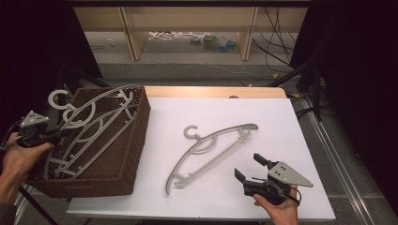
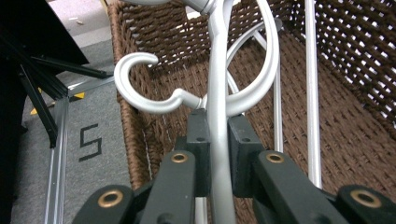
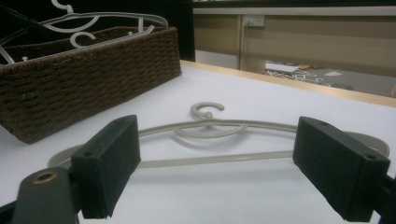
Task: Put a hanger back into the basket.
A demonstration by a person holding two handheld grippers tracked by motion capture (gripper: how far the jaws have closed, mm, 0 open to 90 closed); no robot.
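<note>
Left gripper (image 1: 52,136) clamped on a grey hanger (image 2: 219,116) (in the wicker basket (image 1: 126,154)), right gripper (image 1: 251,168) agape near the tabletop's (image 1: 281,122) front edge, facing a beige hanger (image 1: 211,147).

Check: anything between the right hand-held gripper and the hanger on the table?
Nothing. Bare white table between the right hand-held gripper and hanger, per high and right gripper views.

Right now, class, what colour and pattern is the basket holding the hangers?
Dark brown woven wicker basket, clearest in the right gripper view.
</note>
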